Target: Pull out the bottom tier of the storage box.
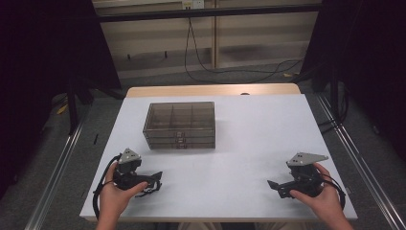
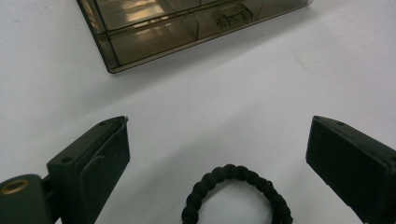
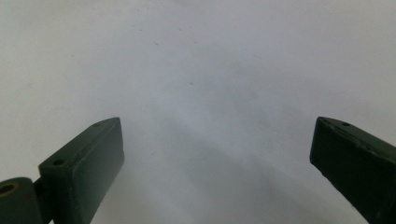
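A smoky, translucent plastic organiser box (image 1: pixel 179 125) stood toward the far middle of the white desk (image 1: pixel 249 134), its rectangular body divided by thin internal walls into compartments and stacked in shallow tiers with small clear latches on the near face; whether the compartments held anything could not be made out through the tinted walls. In the left gripper view the box (image 2: pixel 187 28) was cut off by the upper edge, so that one corner and part of a latch remained. A black braided cord bracelet (image 2: pixel 238 191), rope-like and knotted in texture, lay on the desk in a loop between the jaws of the left tool (image 2: pixel 217 154), its near half cut off by the lower edge; the matte black, blocky jaws stood wide apart and clear of it, gripping nothing. In the high view the bracelet (image 1: pixel 152 190) was a faint dark tangle just beside the left tool (image 1: pixel 155 178), hard to resolve. The right tool (image 1: pixel 274 186), held low near the desk's right front corner, likewise had its jaws spread wide over bare, slightly smudged desk surface (image 3: pixel 210 93), empty. Both hands were partly cut off at the lower edge.
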A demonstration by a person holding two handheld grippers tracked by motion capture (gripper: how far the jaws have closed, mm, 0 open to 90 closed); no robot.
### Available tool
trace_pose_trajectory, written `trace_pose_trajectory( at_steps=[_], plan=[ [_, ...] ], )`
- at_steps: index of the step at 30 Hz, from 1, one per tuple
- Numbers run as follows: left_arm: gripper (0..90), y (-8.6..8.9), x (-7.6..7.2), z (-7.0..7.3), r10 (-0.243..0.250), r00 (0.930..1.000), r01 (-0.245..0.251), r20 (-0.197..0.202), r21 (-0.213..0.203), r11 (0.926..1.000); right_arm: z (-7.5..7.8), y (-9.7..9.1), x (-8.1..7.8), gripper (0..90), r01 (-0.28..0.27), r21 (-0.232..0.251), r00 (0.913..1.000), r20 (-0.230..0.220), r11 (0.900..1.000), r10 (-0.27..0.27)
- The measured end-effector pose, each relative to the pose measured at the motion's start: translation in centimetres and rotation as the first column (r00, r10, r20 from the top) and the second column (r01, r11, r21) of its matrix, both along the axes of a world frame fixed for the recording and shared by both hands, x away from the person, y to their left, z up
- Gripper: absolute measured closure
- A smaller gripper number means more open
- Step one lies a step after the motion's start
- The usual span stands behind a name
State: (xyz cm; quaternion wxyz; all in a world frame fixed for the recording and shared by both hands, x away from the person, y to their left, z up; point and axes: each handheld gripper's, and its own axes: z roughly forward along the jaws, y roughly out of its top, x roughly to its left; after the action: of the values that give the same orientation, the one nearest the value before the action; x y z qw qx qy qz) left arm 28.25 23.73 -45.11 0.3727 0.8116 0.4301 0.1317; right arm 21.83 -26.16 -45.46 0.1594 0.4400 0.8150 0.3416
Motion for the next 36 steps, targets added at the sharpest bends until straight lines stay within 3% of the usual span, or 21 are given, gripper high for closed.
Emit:
trace_pose_trajectory(
  at_steps=[3,18,23,36],
  plan=[
    [6.4,-0.3,0.2,0.0,-0.011,0.9997,0.011,-0.021,0.009,0.9999,-0.2,0.1,0.0,2.8,-0.002,0.001,0.9998,-0.020,1.0000,0.002],
    [8.3,-1.5,0.7,0.1,0.037,0.9966,-0.036,-0.074,0.018,0.9992,-0.4,0.4,0.5,3.0,-0.025,-0.016,0.9995,-0.021,0.9996,0.024],
    [9.7,-2.1,0.9,0.3,0.023,0.9949,-0.019,-0.098,0.039,0.9990,-0.4,0.5,0.6,3.1,-0.021,-0.006,0.9994,-0.026,0.9998,0.021],
    [13.9,-4.0,1.8,0.4,0.067,0.9900,-0.059,-0.124,0.065,0.9961,-0.3,0.7,0.5,3.3,-0.028,-0.006,0.9994,-0.023,0.9996,0.028]
  ],
)
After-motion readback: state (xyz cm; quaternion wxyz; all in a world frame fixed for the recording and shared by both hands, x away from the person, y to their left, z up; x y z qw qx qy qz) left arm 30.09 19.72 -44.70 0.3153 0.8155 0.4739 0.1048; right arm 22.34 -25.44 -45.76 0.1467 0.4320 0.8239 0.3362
